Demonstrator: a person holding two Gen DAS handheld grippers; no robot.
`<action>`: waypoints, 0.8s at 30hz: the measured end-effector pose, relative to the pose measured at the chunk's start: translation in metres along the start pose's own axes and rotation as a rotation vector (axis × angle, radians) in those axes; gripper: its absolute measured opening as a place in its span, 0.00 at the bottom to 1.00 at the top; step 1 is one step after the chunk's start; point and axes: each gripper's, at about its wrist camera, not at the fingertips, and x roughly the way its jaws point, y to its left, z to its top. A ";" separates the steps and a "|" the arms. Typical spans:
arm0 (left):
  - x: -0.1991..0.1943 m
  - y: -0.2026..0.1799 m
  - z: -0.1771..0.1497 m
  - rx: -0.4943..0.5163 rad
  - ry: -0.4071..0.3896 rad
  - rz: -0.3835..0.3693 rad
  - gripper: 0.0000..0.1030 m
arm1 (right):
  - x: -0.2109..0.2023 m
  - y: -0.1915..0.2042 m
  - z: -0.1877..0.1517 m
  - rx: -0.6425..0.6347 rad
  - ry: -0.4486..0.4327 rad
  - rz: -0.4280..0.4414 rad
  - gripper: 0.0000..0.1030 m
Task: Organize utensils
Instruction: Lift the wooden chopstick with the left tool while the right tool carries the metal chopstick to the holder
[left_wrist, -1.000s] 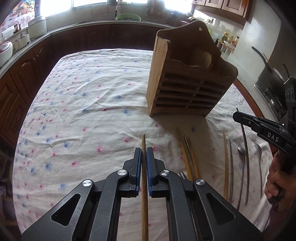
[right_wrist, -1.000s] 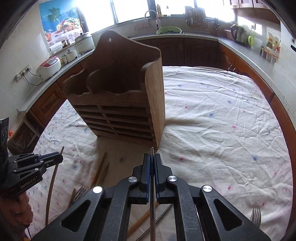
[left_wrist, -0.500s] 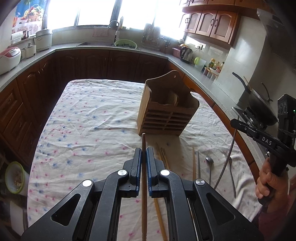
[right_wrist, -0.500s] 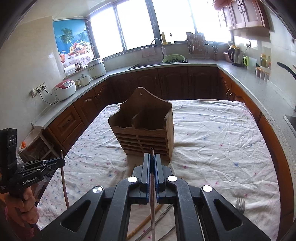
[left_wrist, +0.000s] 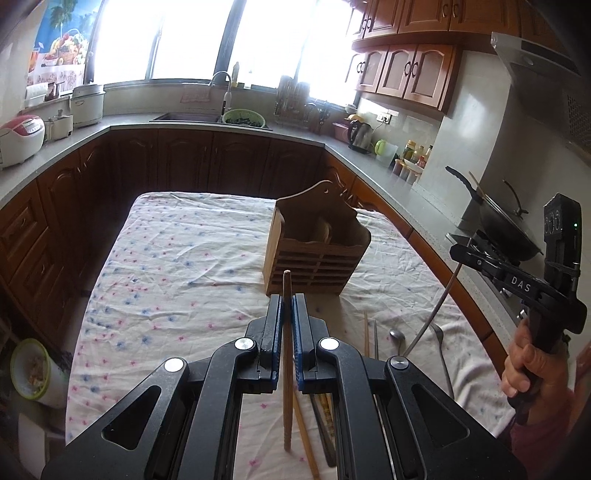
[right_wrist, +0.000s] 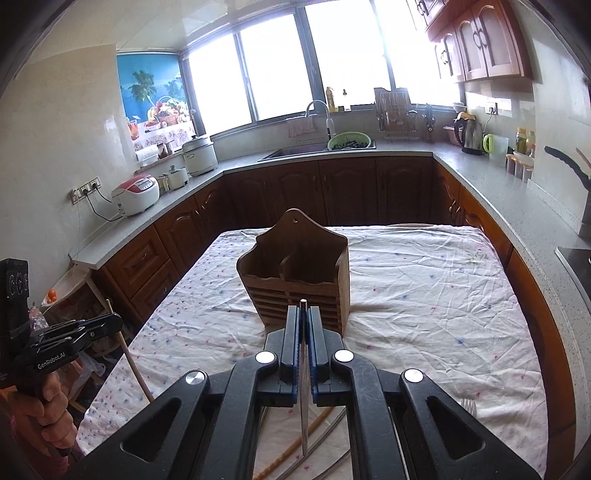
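Note:
My left gripper (left_wrist: 287, 306) is shut on a wooden chopstick (left_wrist: 286, 288) and holds it above the table. My right gripper (right_wrist: 303, 317) is shut on a thin metal utensil handle (right_wrist: 303, 406); it also shows in the left wrist view (left_wrist: 432, 317). The wooden utensil holder (left_wrist: 314, 245) stands upright on the floral tablecloth (left_wrist: 177, 280), ahead of both grippers; it also shows in the right wrist view (right_wrist: 299, 273). Chopsticks (left_wrist: 366, 332), spoons (left_wrist: 397, 336) and a fork (right_wrist: 469, 406) lie on the cloth below the grippers.
Counters with dark cabinets (right_wrist: 332, 192) ring the table. A wok (left_wrist: 502, 229) sits on the stove at right. Rice cookers (right_wrist: 136, 194) stand on the left counter. A bowl (left_wrist: 29, 369) sits low at the left of the table.
Both grippers have risen well above the table with their utensils. The holder now looks smaller and farther away.

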 end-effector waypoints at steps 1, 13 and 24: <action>-0.002 -0.001 0.003 0.000 -0.009 -0.002 0.04 | -0.002 -0.001 0.002 0.001 -0.010 -0.001 0.04; -0.007 -0.002 0.049 -0.016 -0.115 -0.023 0.04 | -0.009 -0.016 0.034 0.060 -0.138 -0.017 0.04; 0.013 -0.016 0.131 -0.013 -0.268 -0.030 0.04 | 0.003 -0.025 0.099 0.118 -0.290 -0.004 0.04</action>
